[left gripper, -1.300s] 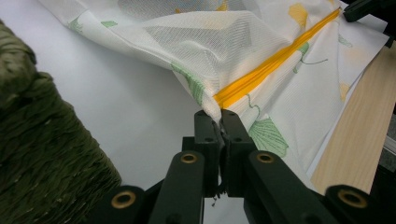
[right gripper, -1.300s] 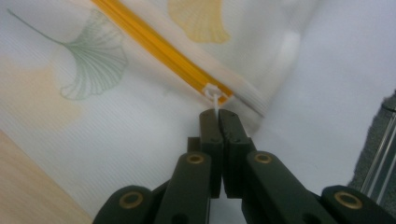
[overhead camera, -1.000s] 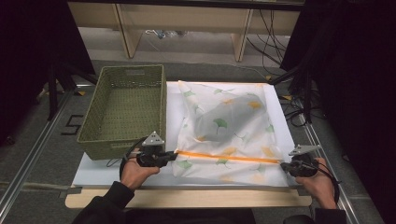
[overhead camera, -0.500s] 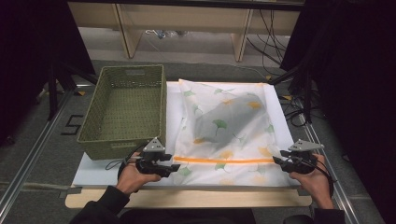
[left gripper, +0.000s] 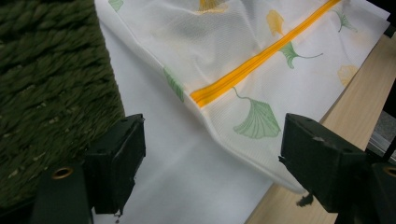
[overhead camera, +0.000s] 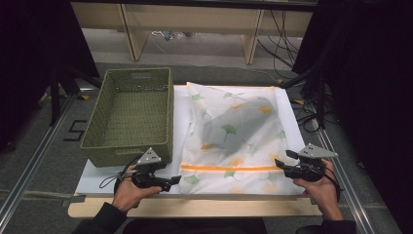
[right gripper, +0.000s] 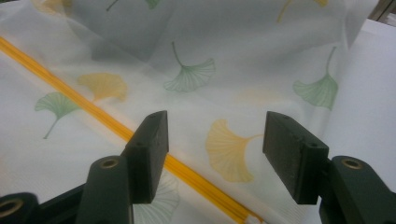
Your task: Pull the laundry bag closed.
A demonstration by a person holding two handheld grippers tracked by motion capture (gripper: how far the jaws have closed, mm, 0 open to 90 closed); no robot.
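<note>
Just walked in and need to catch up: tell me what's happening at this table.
A person holds a hand-held gripper in each hand at the near end of a white mesh laundry bag printed with ginkgo leaves, something dark inside it. The left hand-held gripper sits by the bag's near left corner, the right hand-held gripper at the right end of its orange zipper. Both are open and grip nothing. A green woven basket stands empty to the left.

1. A white mesh laundry bag point(overhead camera: 238, 136) printed with green and yellow ginkgo leaves lies flat on the white sheet point(overhead camera: 97, 178) covering the tabletop, just right of the green woven basket point(overhead camera: 131, 114).
2. An orange zipper point(overhead camera: 229, 168) runs across its near end, closed.
3. Something dark shows through the mesh.
</note>
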